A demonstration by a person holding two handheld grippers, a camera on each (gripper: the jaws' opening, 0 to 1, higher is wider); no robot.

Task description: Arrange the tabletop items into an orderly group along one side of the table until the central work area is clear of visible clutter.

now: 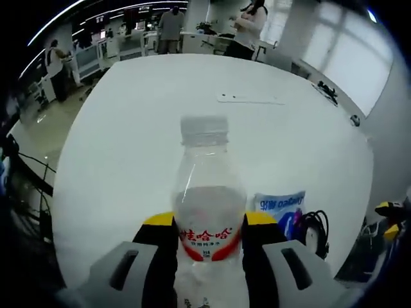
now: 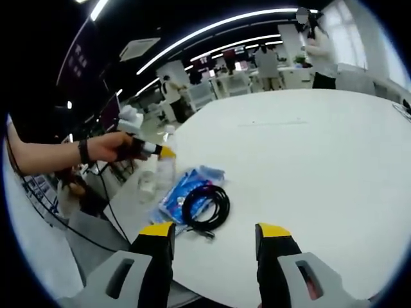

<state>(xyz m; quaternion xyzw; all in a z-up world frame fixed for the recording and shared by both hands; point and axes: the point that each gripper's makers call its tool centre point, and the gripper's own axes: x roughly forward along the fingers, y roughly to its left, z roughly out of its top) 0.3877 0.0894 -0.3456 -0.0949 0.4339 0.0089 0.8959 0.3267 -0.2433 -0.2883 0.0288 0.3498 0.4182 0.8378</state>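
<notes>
A clear plastic water bottle [image 1: 207, 199] with a grey cap and a red-and-white label band stands upright between the jaws of the left gripper [image 1: 209, 226]. The yellow-tipped black jaws press against the bottle on both sides at label height, clamped on it. In the left gripper view the bottle sits at the centre, over the near edge of a large white round table [image 1: 128, 128].

At about four o'clock from the bottle in that view lies a blue-and-white packet [image 1: 282, 206], and just beside it, further toward four o'clock, a coil of black cable [image 1: 316, 230]. A thin white strip [image 1: 249, 99] lies flat on the table at about one o'clock, well apart from the bottle.

In the right gripper view the same bottle [image 2: 166, 168] appears at about ten o'clock, near the table's edge [image 2: 321, 160], with a person's hand [image 2: 114, 146] holding the left gripper [image 2: 153, 149] on it. The blue-and-white packet [image 2: 183, 192] lies just beside the bottle, and the black cable coil [image 2: 205, 206] rests partly on top of the packet. The right gripper [image 2: 215, 239] rises from six o'clock with its jaws apart and nothing between them, above the bare table.

Beyond the table is an open office with desks and standing people [image 1: 247, 29].
</notes>
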